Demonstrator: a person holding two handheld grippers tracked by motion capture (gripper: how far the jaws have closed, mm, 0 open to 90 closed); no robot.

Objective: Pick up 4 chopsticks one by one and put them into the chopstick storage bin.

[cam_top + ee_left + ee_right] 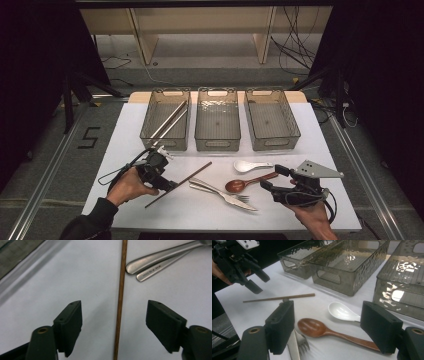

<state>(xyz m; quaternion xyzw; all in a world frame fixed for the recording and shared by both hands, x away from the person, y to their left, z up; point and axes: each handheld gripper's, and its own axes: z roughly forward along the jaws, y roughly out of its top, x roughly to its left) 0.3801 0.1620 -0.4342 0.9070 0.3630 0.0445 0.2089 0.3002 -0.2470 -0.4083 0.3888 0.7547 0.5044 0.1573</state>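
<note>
Both left gripper [113, 325] jaws straddle the wooden chopstick [120, 300], untouching.

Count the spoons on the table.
2. A white spoon lies on the mat in front of the middle bin; a brown wooden spoon lies just below it, near the right gripper. Bins hold none visible.

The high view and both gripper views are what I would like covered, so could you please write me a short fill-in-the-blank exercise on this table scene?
1. The brown chopstick lies between the ____ jaws of the left gripper.
2. Of three clear bins, the metal chopsticks lie in the ____ one as the high view shows them.
3. Beside the wooden spoon lies a spoon coloured ____.

Missing words: open; left; white
</note>
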